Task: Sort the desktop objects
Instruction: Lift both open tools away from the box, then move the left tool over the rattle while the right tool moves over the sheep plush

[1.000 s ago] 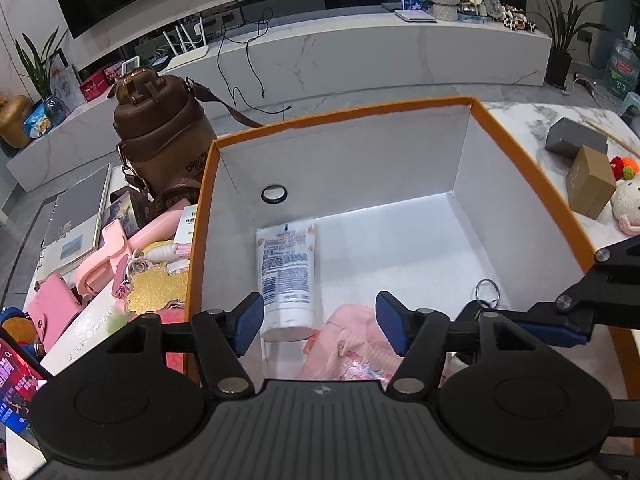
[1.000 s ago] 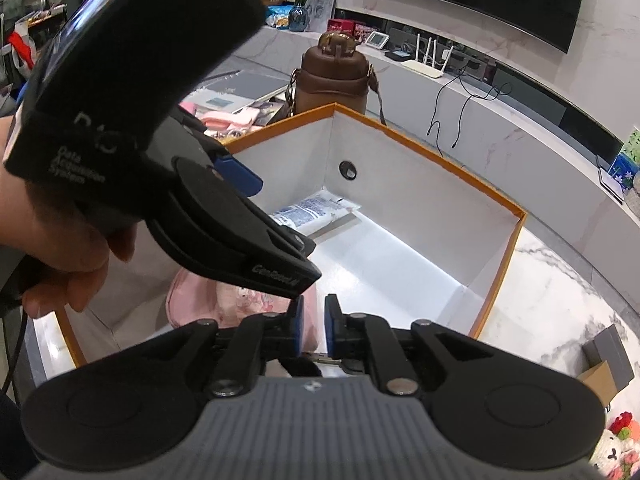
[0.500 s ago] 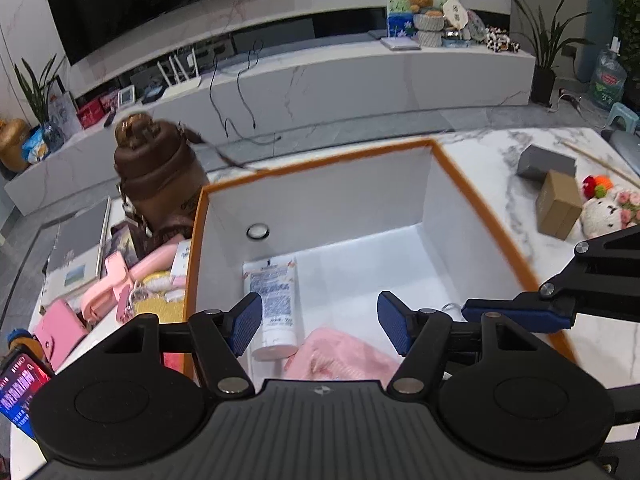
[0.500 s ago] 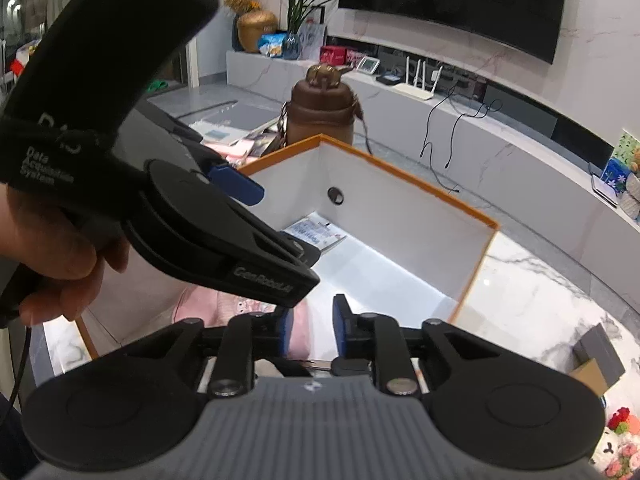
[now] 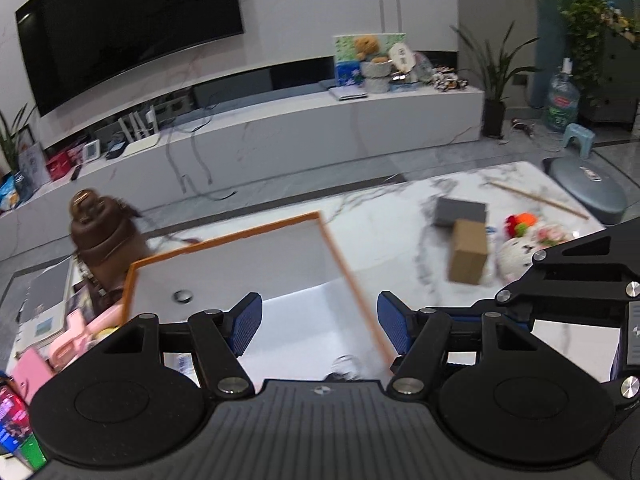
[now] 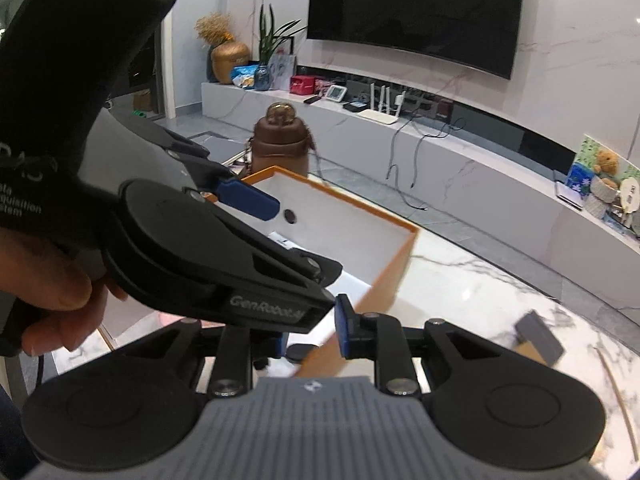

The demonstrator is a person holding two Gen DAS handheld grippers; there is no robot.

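left tool (image 5: 319,321) released | right tool (image 6: 312,330) released, just widened | casing (image 6: 224,264) reads "GenRobot.AI"

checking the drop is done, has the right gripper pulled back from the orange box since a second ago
Yes. The right gripper has risen and backed out of the orange box; its jaws, just opening, now hang empty over the near rim.

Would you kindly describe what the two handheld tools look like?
Both are matte black with ribbed grey bases, round pivot discs, silver bolts and blue pads. The left tool carries white "GenRobot.AI" lettering in the right wrist view. The right tool matches it.
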